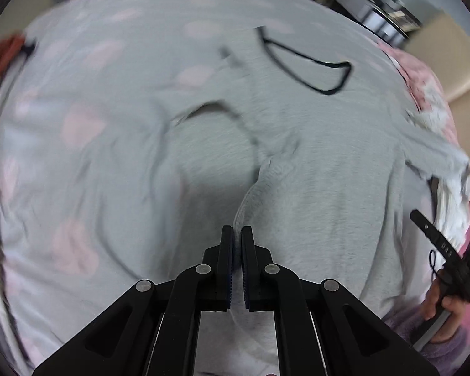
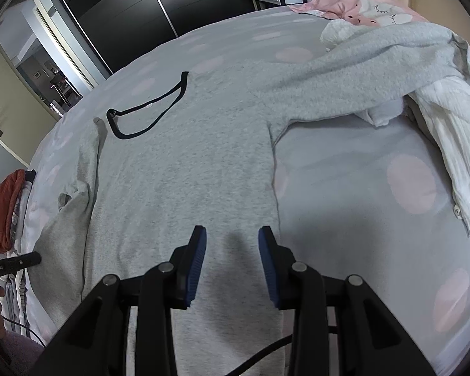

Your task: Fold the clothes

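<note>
Here, left gripper (image 1: pixel 237 230) pinches grey sweater (image 2: pixel 185 169); "GenRobot.AI" printed.

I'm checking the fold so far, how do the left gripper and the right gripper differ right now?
The left gripper is shut, pinching a raised ridge of the grey shirt; the right gripper is open and holds nothing. The left lifts fabric off the spotted bedspread; the right hovers over the shirt's flat lower part. Both have black arms and blue pads.
</note>
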{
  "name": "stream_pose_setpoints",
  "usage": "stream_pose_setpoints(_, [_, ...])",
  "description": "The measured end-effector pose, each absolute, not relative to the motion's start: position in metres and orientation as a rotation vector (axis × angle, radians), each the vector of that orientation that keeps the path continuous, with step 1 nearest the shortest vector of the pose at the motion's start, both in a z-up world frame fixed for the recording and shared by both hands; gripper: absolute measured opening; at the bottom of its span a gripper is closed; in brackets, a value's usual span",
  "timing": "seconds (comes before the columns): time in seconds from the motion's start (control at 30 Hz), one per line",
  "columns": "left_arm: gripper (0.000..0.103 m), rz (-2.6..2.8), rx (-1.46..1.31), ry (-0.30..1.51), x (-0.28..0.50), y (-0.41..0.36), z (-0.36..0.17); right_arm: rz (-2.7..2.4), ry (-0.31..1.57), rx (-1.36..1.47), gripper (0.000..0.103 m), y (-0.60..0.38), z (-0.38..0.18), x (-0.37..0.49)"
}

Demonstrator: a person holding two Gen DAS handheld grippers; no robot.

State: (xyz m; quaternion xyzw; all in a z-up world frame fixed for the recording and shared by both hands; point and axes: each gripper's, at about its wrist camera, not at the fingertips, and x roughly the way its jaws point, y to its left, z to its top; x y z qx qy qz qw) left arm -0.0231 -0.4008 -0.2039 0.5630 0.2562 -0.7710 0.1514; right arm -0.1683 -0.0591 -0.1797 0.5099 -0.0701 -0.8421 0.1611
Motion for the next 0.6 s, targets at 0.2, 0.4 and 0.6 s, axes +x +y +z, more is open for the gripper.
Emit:
stream_pose_setpoints(0.2, [0.012,-2.039,1.621,0.779,-0.018,-0.413,-0.234,-2.393,-0.193,1.467,0.034,-0.059,-0.182,-0.169])
stream_pose_setpoints(0.4, [0.030,-1.971,1.723,0.808,-0.018,-0.408,-0.253,-2.388,-0.196,1.475,0.034,-0.059,-0.184,-0.169])
stream_pose_setpoints(0.6, [0.031,-2.115,1.821,0.918,-0.026,-0.384,-0.251,-2.375,-0.192,1.488,0.034,-0.060,-0.186,-0.167])
